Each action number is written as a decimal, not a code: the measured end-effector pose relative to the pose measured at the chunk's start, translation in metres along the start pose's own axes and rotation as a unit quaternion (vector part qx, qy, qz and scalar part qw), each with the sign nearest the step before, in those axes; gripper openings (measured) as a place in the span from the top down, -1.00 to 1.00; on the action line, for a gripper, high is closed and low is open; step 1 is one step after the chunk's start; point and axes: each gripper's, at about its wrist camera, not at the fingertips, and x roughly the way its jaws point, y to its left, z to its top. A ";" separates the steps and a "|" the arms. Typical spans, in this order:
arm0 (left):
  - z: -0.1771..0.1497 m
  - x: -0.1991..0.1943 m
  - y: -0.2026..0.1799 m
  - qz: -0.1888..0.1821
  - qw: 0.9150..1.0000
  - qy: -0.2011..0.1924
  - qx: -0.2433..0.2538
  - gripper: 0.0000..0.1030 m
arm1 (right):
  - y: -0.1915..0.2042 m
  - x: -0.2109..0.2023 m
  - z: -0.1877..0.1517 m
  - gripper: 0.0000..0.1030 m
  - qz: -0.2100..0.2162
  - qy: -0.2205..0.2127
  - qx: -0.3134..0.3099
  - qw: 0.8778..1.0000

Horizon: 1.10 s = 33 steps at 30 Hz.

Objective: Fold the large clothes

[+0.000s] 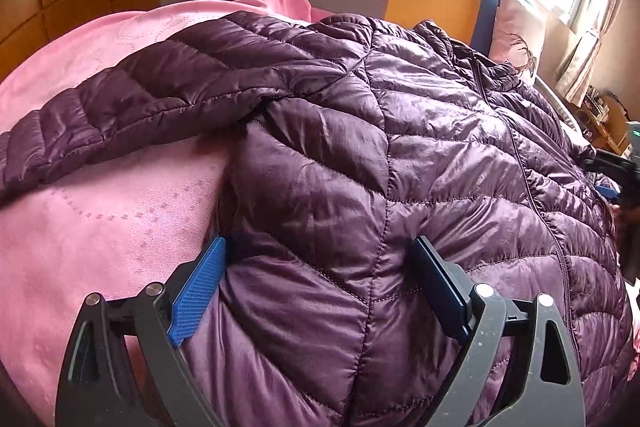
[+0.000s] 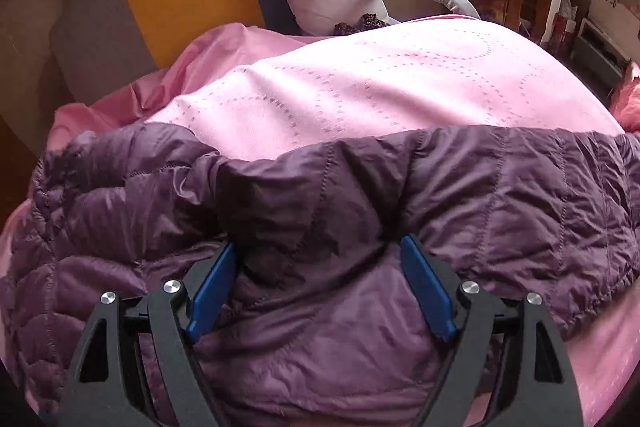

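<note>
Both grippers: black frames (silver round screws) with ribbed blue fingers (image 1: 198,291).

The jacket (image 1: 360,147) is a dark purple quilted puffer with a glossy, wrinkled shell, lying spread out on the pink blanket (image 1: 100,219). Its zipper is closed and runs down the front. One sleeve (image 1: 140,115) stretches out flat from the body across the blanket. In the right wrist view the other sleeve (image 2: 520,195) also lies outstretched, its upper edge against bare blanket.
</note>
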 end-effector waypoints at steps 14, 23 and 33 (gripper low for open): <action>0.000 0.001 0.000 -0.013 1.000 0.002 -0.005 -0.87 | -0.268 -0.093 -0.042 -0.01 -0.001 -0.061 0.373 0.926; -0.001 -0.001 0.001 -0.015 1.000 -0.001 -0.009 -0.88 | -0.268 -0.094 0.033 0.84 -0.014 -0.063 0.331 0.941; -0.002 -0.003 0.006 -0.030 0.999 -0.001 -0.023 -0.88 | -0.009 -0.134 0.044 0.84 0.092 -0.103 -0.038 0.990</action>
